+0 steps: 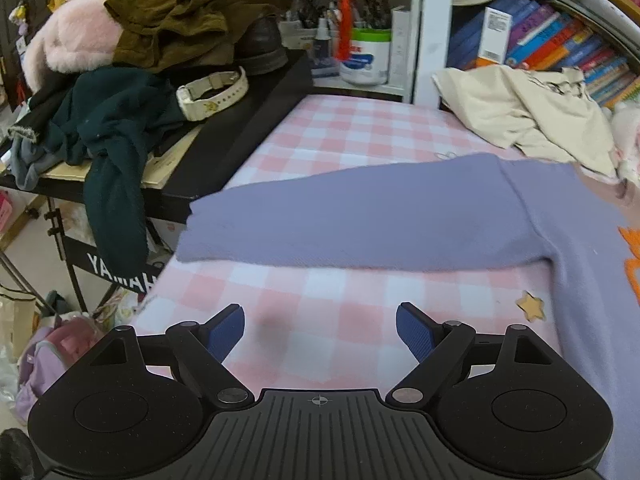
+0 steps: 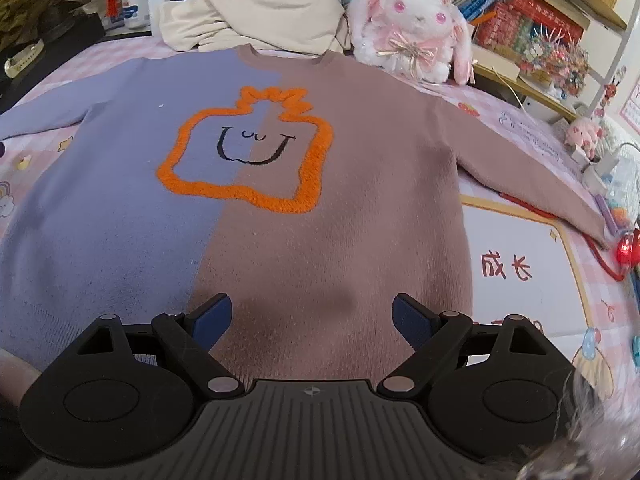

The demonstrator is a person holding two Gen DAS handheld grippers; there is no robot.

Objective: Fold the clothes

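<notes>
Across the middle of a bed [image 2: 520, 240] with a pink checked cover, a sweater [image 2: 280, 208] lies spread flat, front up, half lilac and half dusty pink, with an orange outlined smiling face on the chest. Both sleeves reach straight out toward the bed's side edges; the lilac sleeve [image 1: 360, 220] has its cuff at the left edge, beside a black keyboard [image 1: 240, 132] piled with clothes. The left tongs [image 1: 320, 334] hover released, holding nothing, over bare cover just short of that sleeve. The right tongs [image 2: 312, 326] hover released and empty over the sweater's lower hem. Laid out flat like this, the sweater shows no fold; judging by that, folding a sleeve inward would call for pinching its cuff and carrying it across the chest. A cream garment [image 2: 256, 12] and a plush rabbit [image 2: 416, 28] crowd the far edge by the collar; the near edge and left strip are open.
</notes>
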